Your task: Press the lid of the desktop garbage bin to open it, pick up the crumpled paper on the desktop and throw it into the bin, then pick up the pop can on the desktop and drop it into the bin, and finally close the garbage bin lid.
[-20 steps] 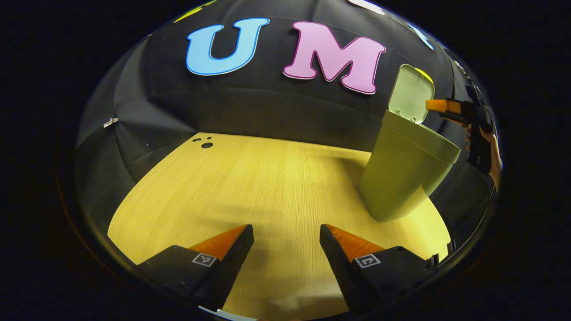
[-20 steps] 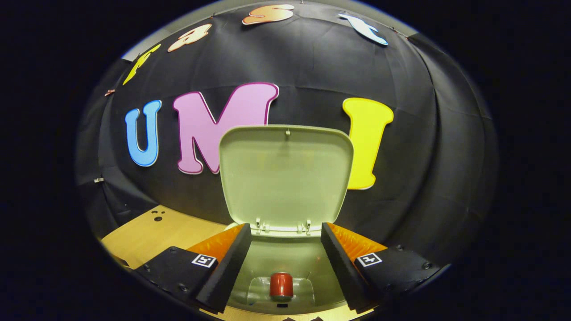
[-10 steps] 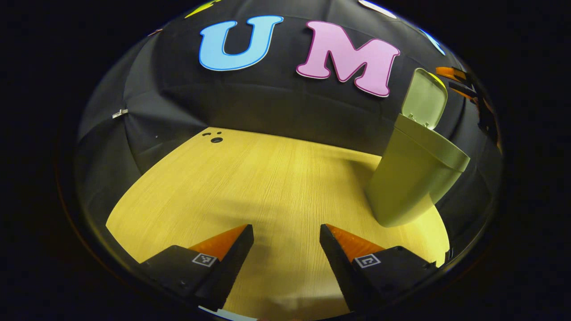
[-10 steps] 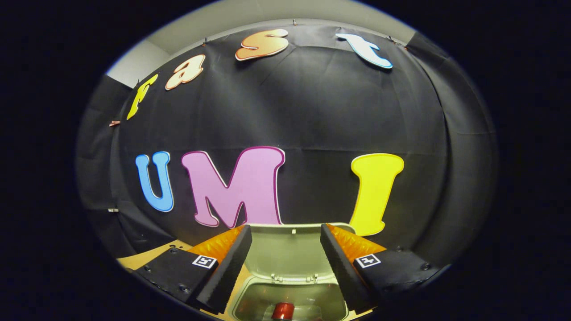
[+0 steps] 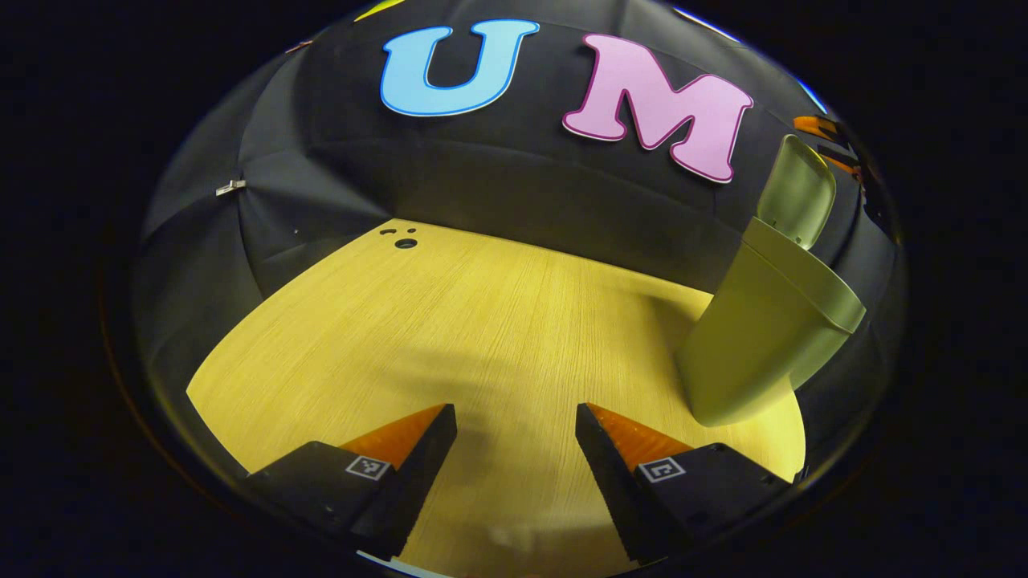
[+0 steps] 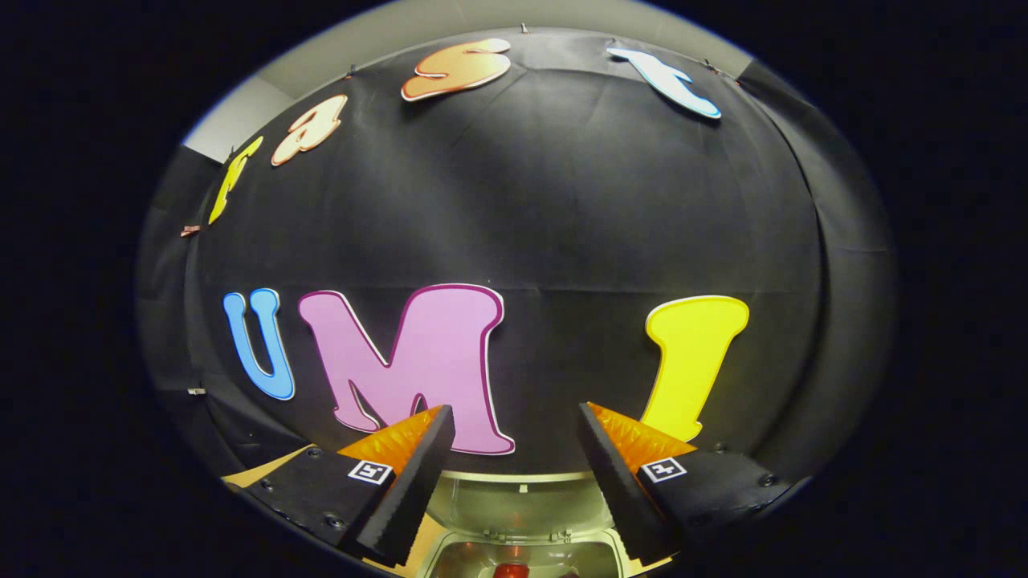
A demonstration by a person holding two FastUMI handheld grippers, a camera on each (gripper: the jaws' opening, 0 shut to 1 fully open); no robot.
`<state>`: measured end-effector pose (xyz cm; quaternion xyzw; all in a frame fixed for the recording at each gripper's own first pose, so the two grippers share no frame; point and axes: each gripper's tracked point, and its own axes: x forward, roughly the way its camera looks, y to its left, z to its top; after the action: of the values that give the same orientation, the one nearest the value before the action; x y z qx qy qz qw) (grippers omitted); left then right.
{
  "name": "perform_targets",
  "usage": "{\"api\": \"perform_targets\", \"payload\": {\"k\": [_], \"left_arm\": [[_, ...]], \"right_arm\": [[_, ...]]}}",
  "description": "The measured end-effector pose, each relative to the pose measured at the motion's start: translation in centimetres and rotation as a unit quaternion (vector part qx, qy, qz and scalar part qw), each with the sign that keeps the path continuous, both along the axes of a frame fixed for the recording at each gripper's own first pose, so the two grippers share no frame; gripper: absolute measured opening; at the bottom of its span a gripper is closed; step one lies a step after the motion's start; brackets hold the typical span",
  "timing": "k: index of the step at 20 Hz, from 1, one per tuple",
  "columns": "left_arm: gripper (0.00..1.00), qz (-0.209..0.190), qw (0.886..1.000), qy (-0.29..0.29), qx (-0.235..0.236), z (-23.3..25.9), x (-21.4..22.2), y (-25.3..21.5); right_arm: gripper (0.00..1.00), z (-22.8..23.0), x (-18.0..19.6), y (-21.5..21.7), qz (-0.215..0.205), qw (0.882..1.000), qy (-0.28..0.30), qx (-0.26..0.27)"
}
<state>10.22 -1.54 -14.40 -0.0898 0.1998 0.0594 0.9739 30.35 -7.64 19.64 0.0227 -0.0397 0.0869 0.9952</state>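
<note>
The pale green bin (image 5: 759,337) stands on the wooden table (image 5: 482,321) at the right of the left gripper view, its lid (image 5: 795,193) raised upright. My left gripper (image 5: 514,413) hovers open over bare wood, left of the bin, holding nothing. The other gripper's fingers (image 5: 807,124) peek out above and behind the lid. In the right gripper view, my right gripper (image 6: 514,409) is open and empty, high above the bin. The lid's inner face (image 6: 522,510) and the bin mouth (image 6: 450,558) sit at the bottom edge. A sliver of the red pop can (image 6: 511,571) lies inside the bin.
The black cloth wall rises close behind the bin and the table's far edge. A few small dark holes (image 5: 405,242) mark the table's far left corner. Wood stretches wide to the left of the bin.
My right gripper has risen above the bin, so lid and can dropped to the bottom of its view. In the left gripper view the bin has drifted right.
</note>
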Motion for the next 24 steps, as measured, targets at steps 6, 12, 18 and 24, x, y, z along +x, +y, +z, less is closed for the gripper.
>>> {"api": "perform_targets", "payload": {"k": [6,12,18,24], "left_arm": [[0.96,0.007,1.000,-0.016,0.011,2.0,-0.6,0.5],[0.96,-0.020,0.999,-0.028,0.021,3.2,-1.3,-0.1],[0.96,-0.052,0.998,-0.035,0.015,3.4,-1.2,-0.8],[0.96,-0.101,0.992,-0.051,0.051,3.9,-2.1,-0.8]], "right_arm": [[0.96,-3.1,1.1,-0.4,-0.022,0.997,0.069,0.002],[0.96,-3.7,-1.5,-0.7,-0.033,0.996,0.077,-0.033],[0.96,-5.8,-5.4,-1.3,-0.055,0.993,0.095,-0.034],[0.97,-8.8,-9.3,-1.5,-0.078,0.991,0.103,-0.045]]}}
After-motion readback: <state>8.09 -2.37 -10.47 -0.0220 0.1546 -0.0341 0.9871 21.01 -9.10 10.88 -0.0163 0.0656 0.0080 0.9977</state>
